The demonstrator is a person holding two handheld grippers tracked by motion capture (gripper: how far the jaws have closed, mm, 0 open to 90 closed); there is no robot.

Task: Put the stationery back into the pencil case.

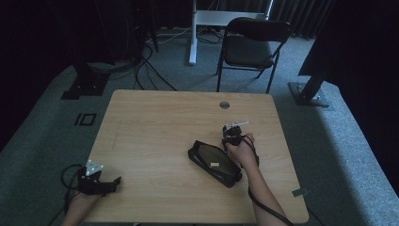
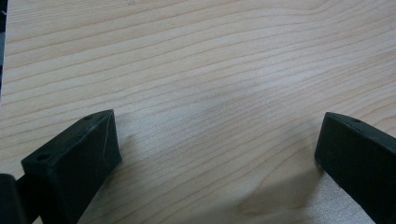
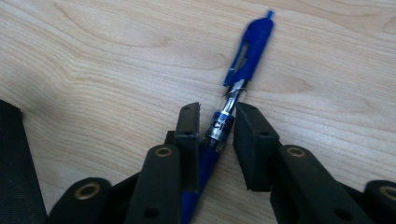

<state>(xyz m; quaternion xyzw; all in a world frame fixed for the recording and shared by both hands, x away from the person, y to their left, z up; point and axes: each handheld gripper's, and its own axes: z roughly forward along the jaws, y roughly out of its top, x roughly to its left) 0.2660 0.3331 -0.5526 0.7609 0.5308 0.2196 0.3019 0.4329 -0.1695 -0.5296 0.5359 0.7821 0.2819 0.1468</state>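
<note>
A blue click pen (image 3: 247,46) lies on the wooden table (image 1: 155,127), its clear barrel and grip between the jaws of my right gripper (image 3: 218,116). Both pads sit against the pen's sides, so this gripper is shut on it. In the high view my right gripper (image 1: 230,137) points down at the table just right of a black pencil case (image 1: 214,162). The case's edge (image 3: 14,163) shows at the left of the right gripper view. My left gripper (image 1: 113,185) rests near the table's front left corner. Its jaws (image 2: 219,135) stand wide open over bare wood.
A round cable hole (image 1: 224,104) sits near the table's far edge. A black folding chair (image 1: 251,47) and a white stand leg (image 1: 193,33) are on the carpet beyond. Black frame feet (image 1: 310,94) stand at both sides.
</note>
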